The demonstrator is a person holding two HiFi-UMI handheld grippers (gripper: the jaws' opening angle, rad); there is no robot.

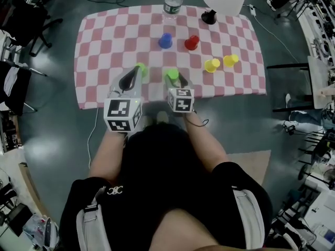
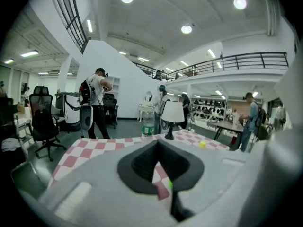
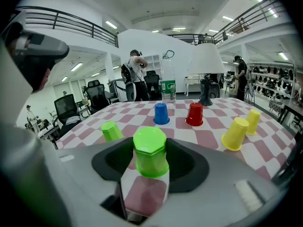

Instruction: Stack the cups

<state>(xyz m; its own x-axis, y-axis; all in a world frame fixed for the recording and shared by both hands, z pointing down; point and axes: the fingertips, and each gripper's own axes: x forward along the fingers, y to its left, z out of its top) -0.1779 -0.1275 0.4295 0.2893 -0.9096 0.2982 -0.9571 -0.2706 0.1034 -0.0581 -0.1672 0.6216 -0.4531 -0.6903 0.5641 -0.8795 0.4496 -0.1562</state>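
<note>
Left gripper (image 1: 135, 76) – jaws are pressed together, nothing pinched, tip parked just beside the free green cup (image 1: 141, 66) on the checked cloth (image 1: 104, 35). Right gripper (image 1: 172, 80) – jaws are clamped on the held green cup (image 1: 171, 73), mouth down. Held cup is best kept level, centred over the free one, lowered straight, and released only once seated. Left tip should be kept clear.

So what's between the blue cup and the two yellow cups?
The red cup, upside down; the right gripper view shows it standing between the blue cup and the yellow cups.
</note>
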